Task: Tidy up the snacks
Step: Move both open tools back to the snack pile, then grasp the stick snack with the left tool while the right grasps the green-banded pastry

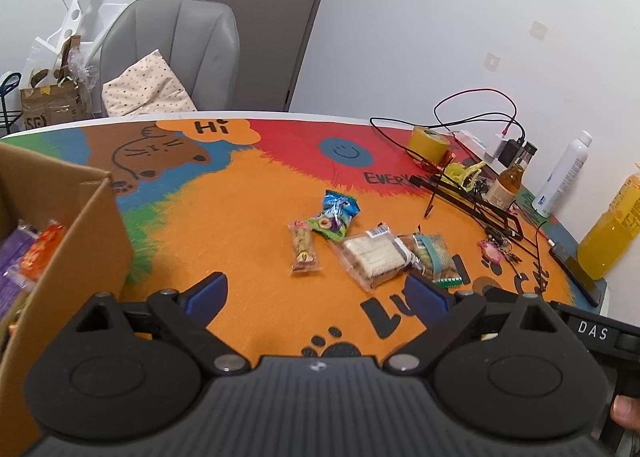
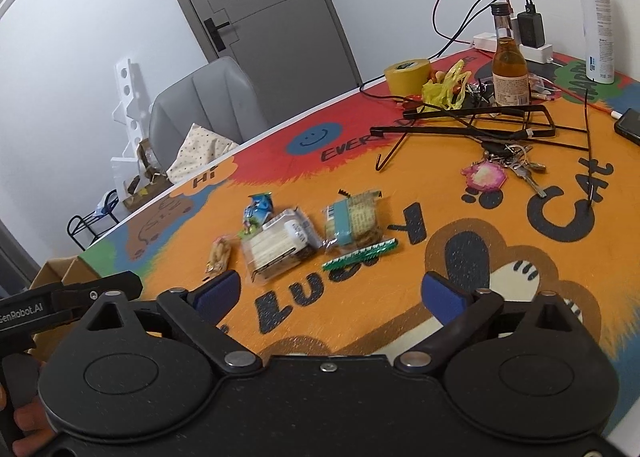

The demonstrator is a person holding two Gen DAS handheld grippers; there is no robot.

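- Left wrist view: left gripper point(image 1: 316, 295) hovers over the orange table mat point(image 1: 248, 217), blue-padded fingers spread wide, nothing between them.
- Cardboard box point(image 1: 80, 225) sits at the left edge, just beside the left finger; orange packet point(image 1: 42, 253) and purple packet point(image 1: 14, 257) lie inside.
- Snacks lie loose on the mat ahead of the fingers: slim snack bar point(image 1: 304, 247), blue-green candy bag point(image 1: 336, 215) touching it, clear wafer pack point(image 1: 374, 259), cookie pack point(image 1: 434, 259) overlapping the wafer pack's right end.
- Far right: yellow tape roll point(image 1: 429, 143), brown glass bottle point(image 1: 510, 181), white spray can point(image 1: 564, 177), orange juice bottle point(image 1: 614, 233), black wire hanger point(image 1: 476, 203).
- Right wrist view: right gripper point(image 2: 330, 297) also hovers above the mat, fingers wide apart, empty.
- Same snack cluster ahead: snack bar point(image 2: 219, 255), candy bag point(image 2: 258, 213), wafer pack point(image 2: 280, 247), cookie pack point(image 2: 352, 219), green strip wrapper point(image 2: 360, 253) near the cookie pack.
- Keys with pink charm point(image 2: 500, 173) lie to the right, well apart from the snacks; box corner point(image 2: 56, 271) peeks at far left.
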